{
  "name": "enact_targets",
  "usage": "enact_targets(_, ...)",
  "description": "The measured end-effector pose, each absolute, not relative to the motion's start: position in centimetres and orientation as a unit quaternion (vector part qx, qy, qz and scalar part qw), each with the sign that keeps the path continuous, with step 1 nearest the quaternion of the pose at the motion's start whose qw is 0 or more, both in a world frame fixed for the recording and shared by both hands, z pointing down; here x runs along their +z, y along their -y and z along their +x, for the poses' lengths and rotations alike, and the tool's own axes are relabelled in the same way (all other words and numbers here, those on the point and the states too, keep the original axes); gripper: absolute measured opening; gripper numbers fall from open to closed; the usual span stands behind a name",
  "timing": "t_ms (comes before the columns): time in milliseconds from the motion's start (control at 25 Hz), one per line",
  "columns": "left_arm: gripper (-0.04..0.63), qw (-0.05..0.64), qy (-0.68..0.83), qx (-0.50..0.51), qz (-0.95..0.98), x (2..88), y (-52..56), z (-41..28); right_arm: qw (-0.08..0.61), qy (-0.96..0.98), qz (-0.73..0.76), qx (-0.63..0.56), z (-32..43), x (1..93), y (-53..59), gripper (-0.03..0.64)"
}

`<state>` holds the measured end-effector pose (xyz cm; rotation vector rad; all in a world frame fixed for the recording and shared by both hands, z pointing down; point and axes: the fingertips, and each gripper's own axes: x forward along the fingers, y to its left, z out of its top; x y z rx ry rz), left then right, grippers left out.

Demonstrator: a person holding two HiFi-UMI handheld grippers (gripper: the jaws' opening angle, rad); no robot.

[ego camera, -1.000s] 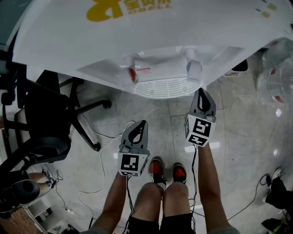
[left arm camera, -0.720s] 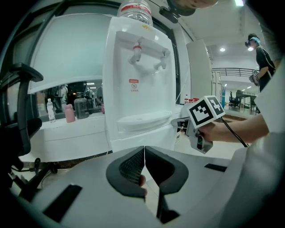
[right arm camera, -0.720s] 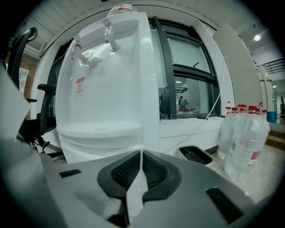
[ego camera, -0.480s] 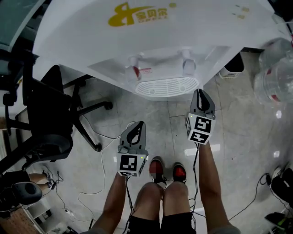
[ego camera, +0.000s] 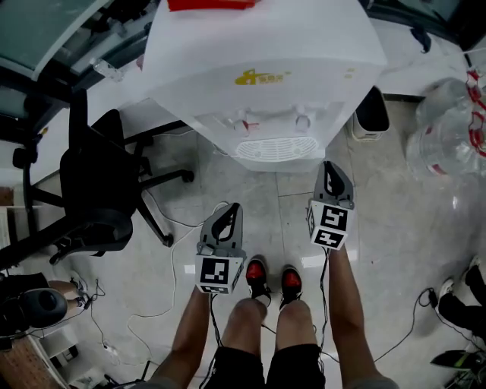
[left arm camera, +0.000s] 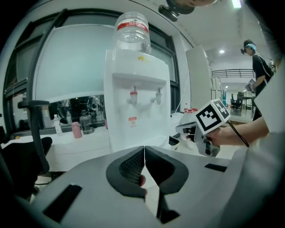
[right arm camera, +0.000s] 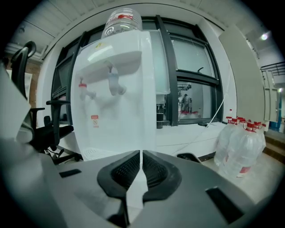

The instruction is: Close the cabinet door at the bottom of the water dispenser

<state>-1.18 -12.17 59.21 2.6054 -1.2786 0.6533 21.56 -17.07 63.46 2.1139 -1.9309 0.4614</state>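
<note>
Left claw (left arm camera: pixel 144 150) closed, right claw (right arm camera: pixel 140 154) closed — apparently empty

Soft, even indoor light. The head view is dim and grey over the floor (ego camera: pixel 395 228), while the top of the white water dispenser (ego camera: pixel 262 68) nearly washes out. Both gripper views are fisheye — black corners, bowed window frames (right arm camera: pixel 167 67) — with the close foreground soft. A ceiling lamp (left arm camera: pixel 236 3) flares at the left gripper view's upper edge.

White water dispenser (ego camera: pixel 266 68) upright; door apparently hidden.
</note>
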Motion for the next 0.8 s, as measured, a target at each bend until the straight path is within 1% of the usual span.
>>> enact_targets(240, 0.025, 0.075, 0.438, 0.197, 0.874, 50.2, 11.3, -0.6, 0.118, 0.678, 0.711, 0.146, 21.1, 54.5, 15.3, 0.025)
enact_targets(800, 0.025, 0.044, 0.471, 0.142, 0.869, 29.8, 9.2, 0.1, 0.084, 0.711, 0.689, 0.109, 19.7, 33.3, 10.7, 0.025)
